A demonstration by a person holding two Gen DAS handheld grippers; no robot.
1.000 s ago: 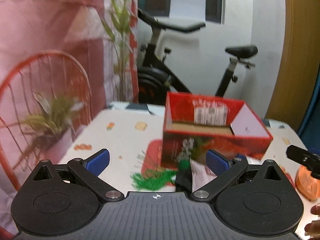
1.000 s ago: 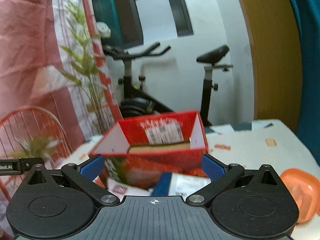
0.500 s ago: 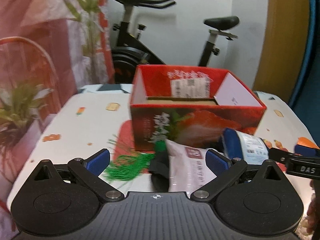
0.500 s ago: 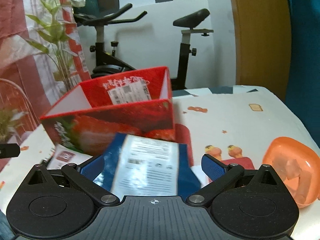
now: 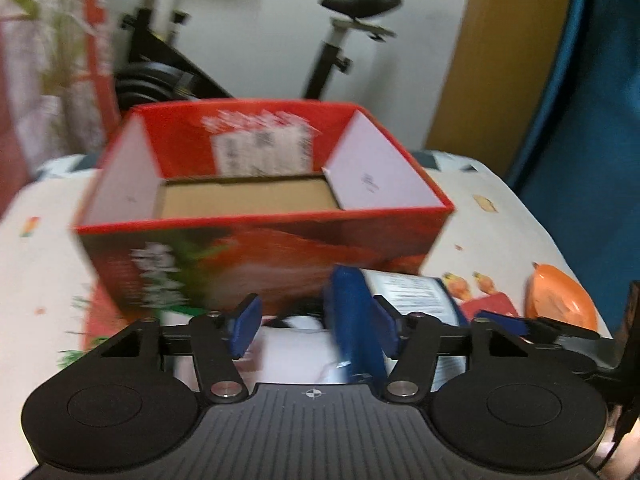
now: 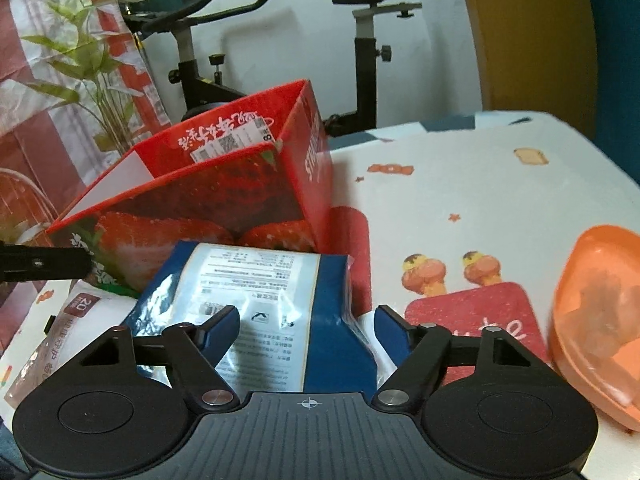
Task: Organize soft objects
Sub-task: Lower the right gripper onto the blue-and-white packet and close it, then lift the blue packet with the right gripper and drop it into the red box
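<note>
An open red strawberry box (image 5: pixel 256 236) stands on the table, also in the right wrist view (image 6: pixel 224 200). A blue soft pack with a white label (image 6: pixel 260 312) lies in front of it, between the jaws of my open right gripper (image 6: pixel 308 328). A white soft pack with a red label (image 6: pixel 76 320) lies to its left. My left gripper (image 5: pixel 316 324) is open over the white pack (image 5: pixel 296 352), with the blue pack (image 5: pixel 360 320) beside its right finger. The left view is blurred.
An orange plastic container (image 6: pixel 596 316) sits at the right on the patterned tablecloth (image 6: pixel 460 184). An exercise bike (image 6: pixel 280 60), a plant (image 6: pixel 88 64) and a red wire chair stand behind the table. Green shreds (image 5: pixel 80 344) lie at the left.
Both grippers have moved forward and down toward the packs, and their jaws have narrowed. The right gripper now straddles the blue pack; the left view shifted right toward the box.
</note>
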